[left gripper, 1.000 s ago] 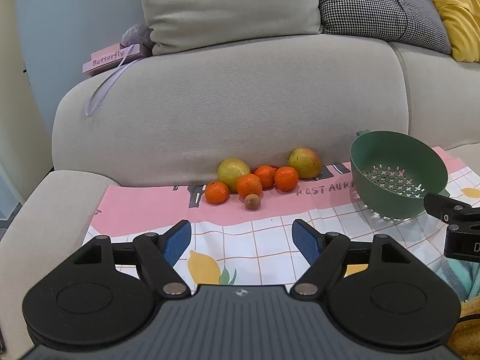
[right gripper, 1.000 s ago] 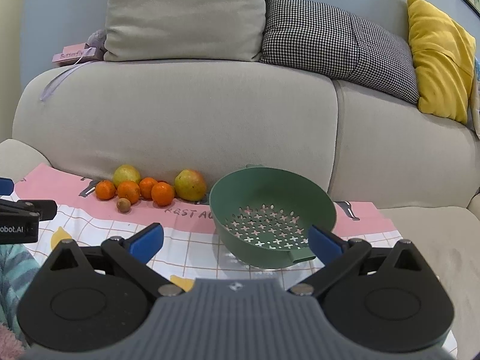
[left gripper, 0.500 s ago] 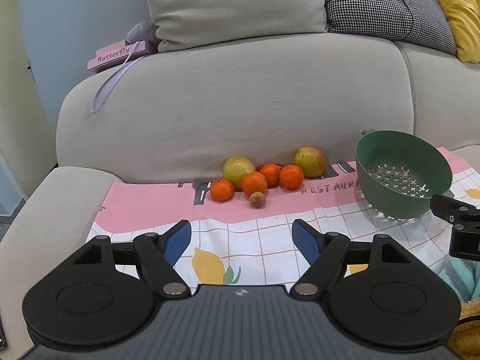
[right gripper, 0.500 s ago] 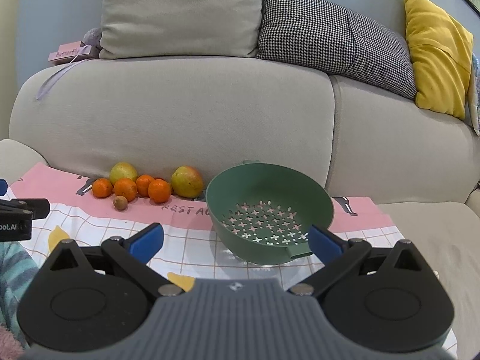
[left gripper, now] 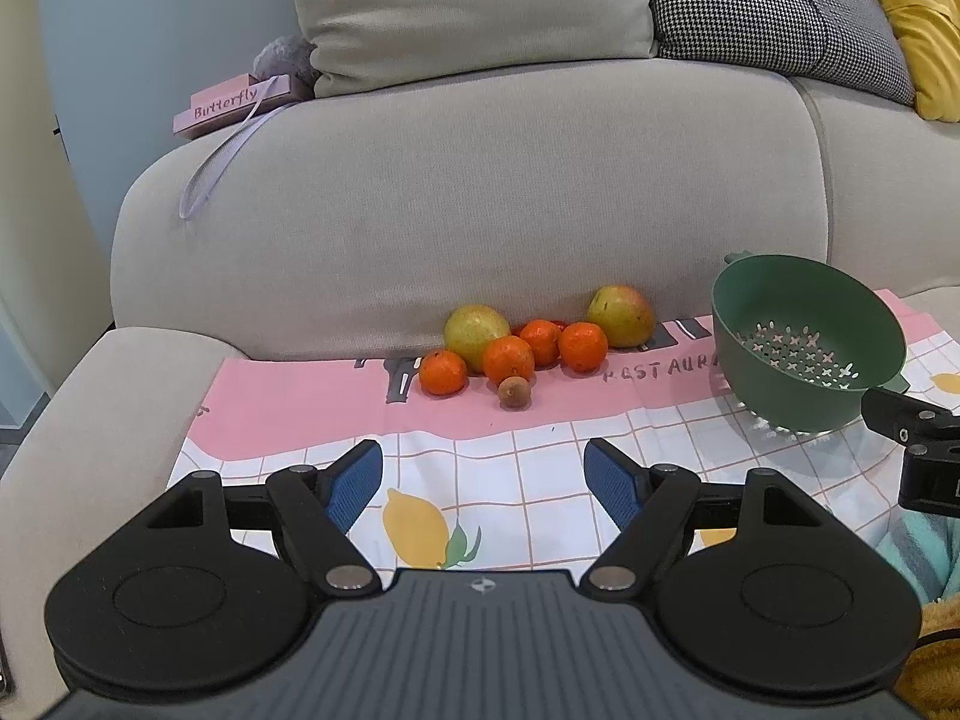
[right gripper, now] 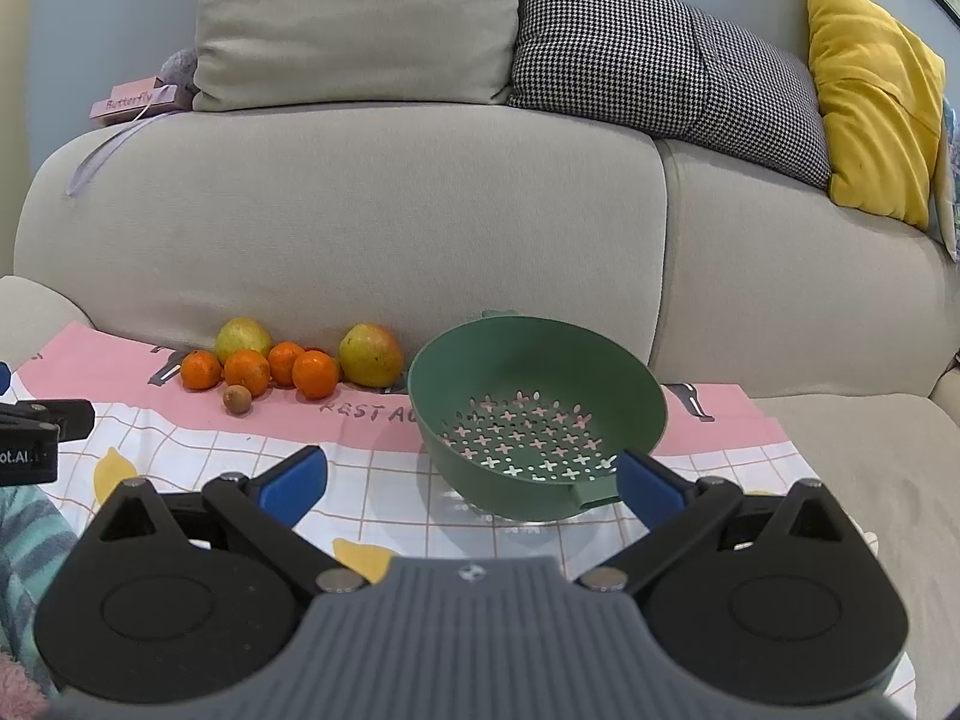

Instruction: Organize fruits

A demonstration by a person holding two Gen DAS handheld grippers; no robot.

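The left claw [left gripper: 483, 483] is standing spread wide with nothing between its blue pads, hovering over the checked part of the printed cloth [left gripper: 540, 480] on the sofa seat. The fruit cluster is lying well beyond it, against the sofa backrest [left gripper: 480, 198]: four oranges [left gripper: 508, 359], two yellow-green apples [left gripper: 621, 316] flanking them, and one small brown fruit [left gripper: 513, 392] just in front. The right claw [right gripper: 471, 477] is likewise standing spread and empty, with the green colander [right gripper: 540, 408] sitting just ahead of it, its near handle almost between the blue pads; the fruits are lying to the colander's left, near but apart. Compared with the frame a second ago, the fruits and colander are appearing slightly lower and further right in the left view, though nothing on the cloth is showing any displacement and both claws are keeping the same spread. The colander is smooth plastic, round, pierced with cross-shaped holes. The sofa is covered in coarse grey fabric; the oranges are showing dimpled skin. A houndstooth cushion [right gripper: 660, 54] is resting on the backrest.
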